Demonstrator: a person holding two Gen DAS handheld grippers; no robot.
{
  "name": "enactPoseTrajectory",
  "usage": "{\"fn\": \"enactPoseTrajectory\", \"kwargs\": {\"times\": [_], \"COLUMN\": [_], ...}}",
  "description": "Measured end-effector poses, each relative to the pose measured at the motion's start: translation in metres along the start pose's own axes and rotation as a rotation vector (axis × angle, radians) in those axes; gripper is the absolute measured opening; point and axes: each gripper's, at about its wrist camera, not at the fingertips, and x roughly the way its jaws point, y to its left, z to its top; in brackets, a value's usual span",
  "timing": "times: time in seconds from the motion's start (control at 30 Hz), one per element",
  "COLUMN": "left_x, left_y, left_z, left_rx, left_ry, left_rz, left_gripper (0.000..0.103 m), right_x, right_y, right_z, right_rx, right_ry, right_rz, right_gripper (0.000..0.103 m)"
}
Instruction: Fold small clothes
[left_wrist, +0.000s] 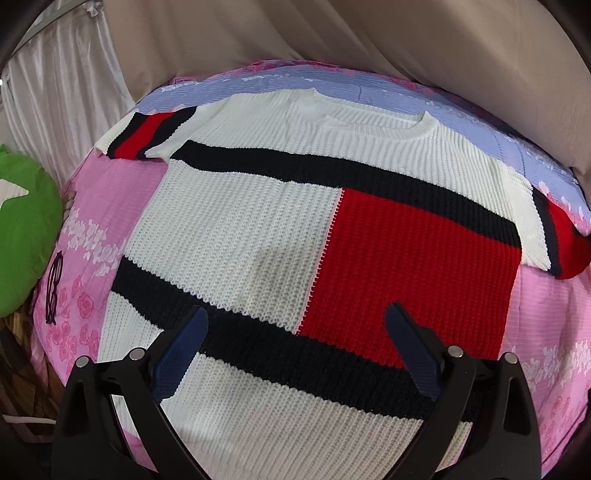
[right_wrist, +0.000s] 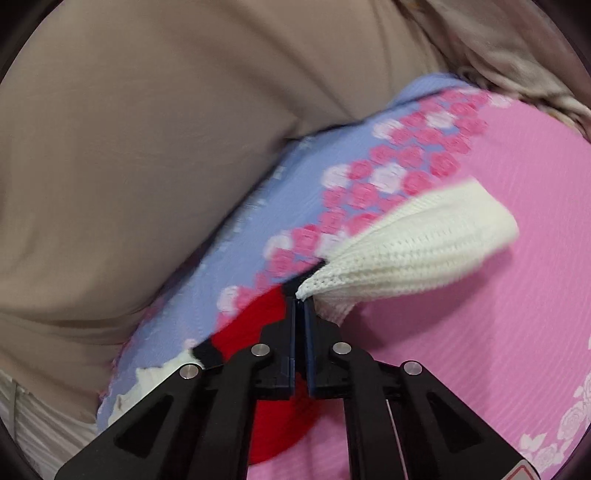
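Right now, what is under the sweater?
The sweater lies flat on a pink and blue flowered bedsheet, which shows all around it. What the sheet looks like beneath the knit is covered.

Green cushion (left_wrist: 26, 236) beside sweater (left_wrist: 295, 229)

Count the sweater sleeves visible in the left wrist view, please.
2. One sleeve lies flat at the sweater's upper left; the other sleeve drapes over the bed's right edge. In the right wrist view, a hand-held gripper is shut on knit fabric there.
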Motion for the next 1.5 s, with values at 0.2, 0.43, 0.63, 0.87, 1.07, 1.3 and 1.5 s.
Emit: {"fn": "enactPoseTrajectory", "kwargs": {"times": [0.2, 0.43, 0.63, 0.87, 1.07, 1.3, 1.5], "left_x": [0.011, 0.023, 0.034, 0.092, 0.125, 0.126, 0.124], "left_y": [0.003, 0.024, 0.044, 0.001, -0.038, 0.041, 0.045], "left_z": [0.003, 0.006, 0.045, 0.100, 0.109, 0.161, 0.142], "left_rx": [0.024, -0.001, -0.098, -0.110, 0.059, -0.267, -0.263], "left_ry": [0.016, 0.061, 0.045, 0.071, 0.047, -0.026, 0.000], "left_rz": [0.016, -0.050, -0.224, -0.299, -0.152, -0.145, -0.181], "left_gripper": [0.094, 0.095, 0.095, 0.096, 0.076, 0.047, 0.069], "right_x": [-0.017, 0.004, -0.019, -0.003, 0.016, 0.021, 0.036], "right_y": [0.190, 0.329, 0.255, 0.171, 0.177, 0.164, 0.171], "right_z": [-0.036, -0.178, -0.184, -0.181, -0.195, -0.212, -0.212], "right_rx": [-0.308, -0.710, -0.644, -0.458, -0.525, -0.548, -0.580], "right_ry": [0.044, 0.253, 0.245, 0.311, 0.318, 0.350, 0.355], "right_rz": [0.376, 0.533, 0.290, 0.033, -0.038, -0.056, -0.076], "right_gripper": [0.006, 0.040, 0.054, 0.055, 0.055, 0.054, 0.054]}}
